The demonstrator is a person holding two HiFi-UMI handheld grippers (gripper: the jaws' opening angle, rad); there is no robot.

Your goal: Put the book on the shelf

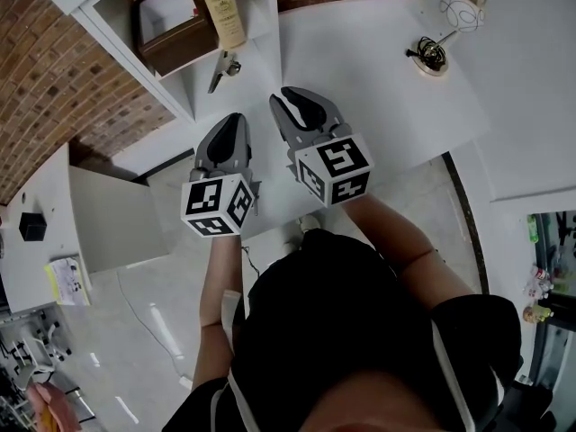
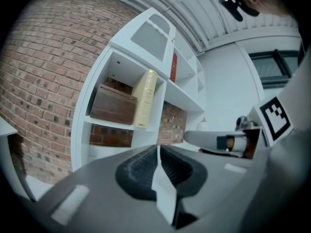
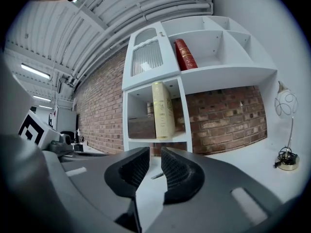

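1. Cream book stands upright in a lower compartment of the white shelf, straight ahead of the right gripper and well beyond its tips. It is held by neither gripper.
2. One brown box sits in the same compartment, just beside the book on the left gripper's side.
3. A second book, red, leans in the compartment above; that makes two books in all.
4. The right gripper's jaws stand a narrow gap apart with nothing between them.
5. The left gripper has its pads pressed together at the tips, with nothing gripped.
6. Both forearms reach forward from the person's body, with the two grippers level and side by side over the white table, the right one slightly further ahead.
7. One small metal object lies on the table between the grippers' tips and the shelf.
8. One lamp stands on the table well off to the right gripper's outer side.
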